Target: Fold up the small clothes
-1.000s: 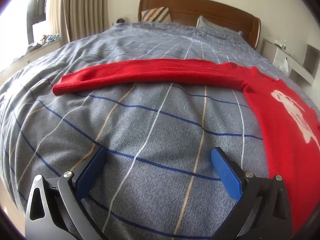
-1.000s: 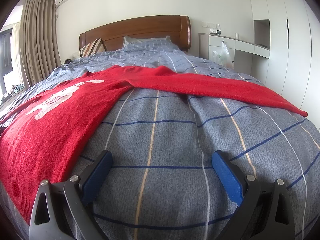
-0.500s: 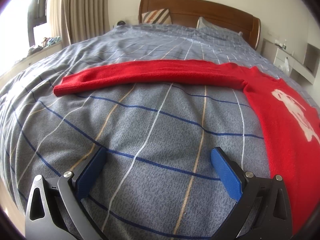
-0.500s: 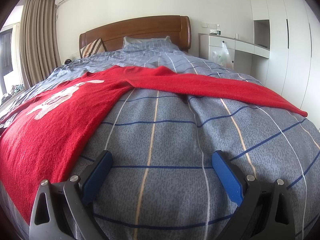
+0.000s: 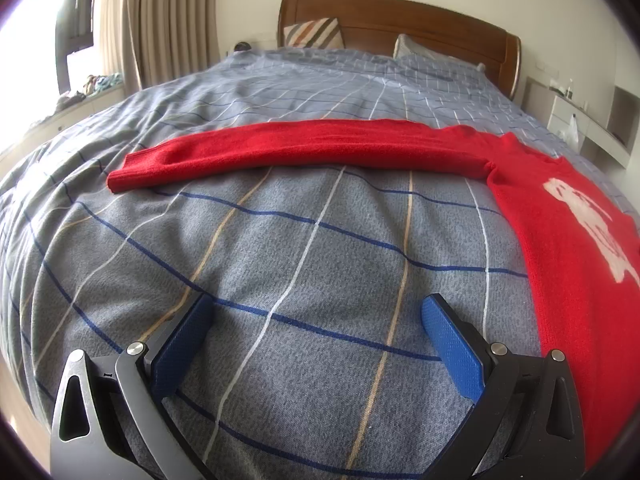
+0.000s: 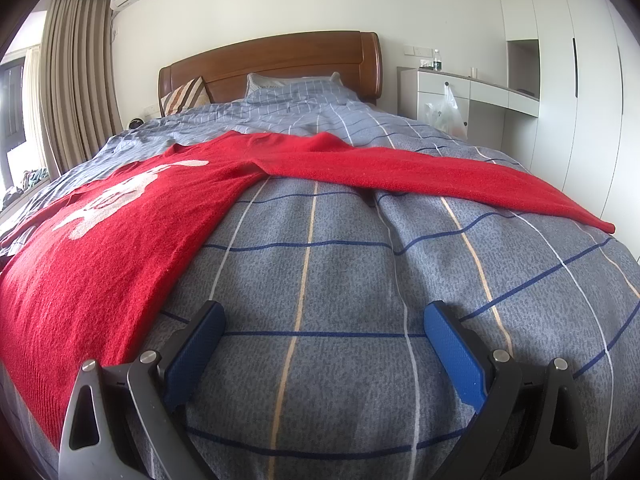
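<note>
Both my grippers spread wide, holding nothing, over the bed

My left gripper (image 5: 316, 320) and right gripper (image 6: 324, 326) hang above bare checked duvet (image 5: 280, 240); beyond them the red sweater (image 6: 100, 240) lies flat, white motif up, one sleeve (image 5: 300, 152) stretched left, the other sleeve (image 6: 440, 176) stretched right

We observe one red knit sweater (image 5: 568, 248) lying flat and unfolded, white figure facing up. Its sleeves (image 6: 420, 176) extend straight toward nine and three o'clock.
</note>
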`<state>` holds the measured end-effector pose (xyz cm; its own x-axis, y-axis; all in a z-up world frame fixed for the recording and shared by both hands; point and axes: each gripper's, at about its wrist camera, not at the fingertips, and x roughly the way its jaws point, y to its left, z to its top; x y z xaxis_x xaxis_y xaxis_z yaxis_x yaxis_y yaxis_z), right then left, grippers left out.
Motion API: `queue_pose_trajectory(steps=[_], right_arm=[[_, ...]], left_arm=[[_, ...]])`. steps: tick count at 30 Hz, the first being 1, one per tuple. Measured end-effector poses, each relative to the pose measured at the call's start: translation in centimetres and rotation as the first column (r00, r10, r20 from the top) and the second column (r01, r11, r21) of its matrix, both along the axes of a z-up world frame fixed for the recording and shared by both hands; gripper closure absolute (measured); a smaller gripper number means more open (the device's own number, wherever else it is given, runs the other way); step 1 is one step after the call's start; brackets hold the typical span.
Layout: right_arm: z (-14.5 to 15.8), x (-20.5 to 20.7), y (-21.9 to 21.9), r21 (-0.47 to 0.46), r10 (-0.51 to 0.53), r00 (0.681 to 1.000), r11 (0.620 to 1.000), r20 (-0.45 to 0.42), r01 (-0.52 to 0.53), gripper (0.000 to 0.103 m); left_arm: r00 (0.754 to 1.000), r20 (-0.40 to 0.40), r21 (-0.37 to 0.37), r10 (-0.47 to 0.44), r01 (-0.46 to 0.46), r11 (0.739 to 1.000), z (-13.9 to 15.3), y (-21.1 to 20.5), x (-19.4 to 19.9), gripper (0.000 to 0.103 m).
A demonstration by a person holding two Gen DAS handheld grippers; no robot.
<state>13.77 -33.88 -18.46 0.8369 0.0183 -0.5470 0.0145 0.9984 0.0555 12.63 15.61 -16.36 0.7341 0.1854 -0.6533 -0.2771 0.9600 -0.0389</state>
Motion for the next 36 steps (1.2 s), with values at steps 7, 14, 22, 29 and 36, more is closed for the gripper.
queue_pose_trajectory(steps=[7,14,22,29,36], right_arm=[[0.01,-0.01,-0.02,0.000,0.000,1.000,1.000,0.000,0.000,0.004],[0.00,-0.02,-0.02,0.000,0.000,1.000,1.000,0.000,0.000,0.004],[-0.01,-0.05,-0.04,0.000,0.000,1.000,1.000,0.000,0.000,0.004],[-0.02,-0.05,0.01,0.000,0.000,1.000,1.000,0.000,0.000,0.004],[0.07,-0.12,0.02,-0.001,-0.001,1.000,1.000,-0.001,0.001,0.004]], left_arm=[[1.000,0.000,0.001,0.000,0.000,1.000,-0.02,-0.02,-0.01,0.000],[1.000,0.001,0.002,0.000,0.000,1.000,-0.03,-0.04,0.00,0.000],[1.000,0.001,0.002,0.000,0.000,1.000,-0.08,-0.08,-0.01,0.000],[1.000,-0.001,0.009,0.003,-0.003,1.000,-0.11,-0.36,-0.02,0.000],[1.000,0.005,0.010,0.005,-0.005,1.000,-0.15,-0.16,0.01,0.000]])
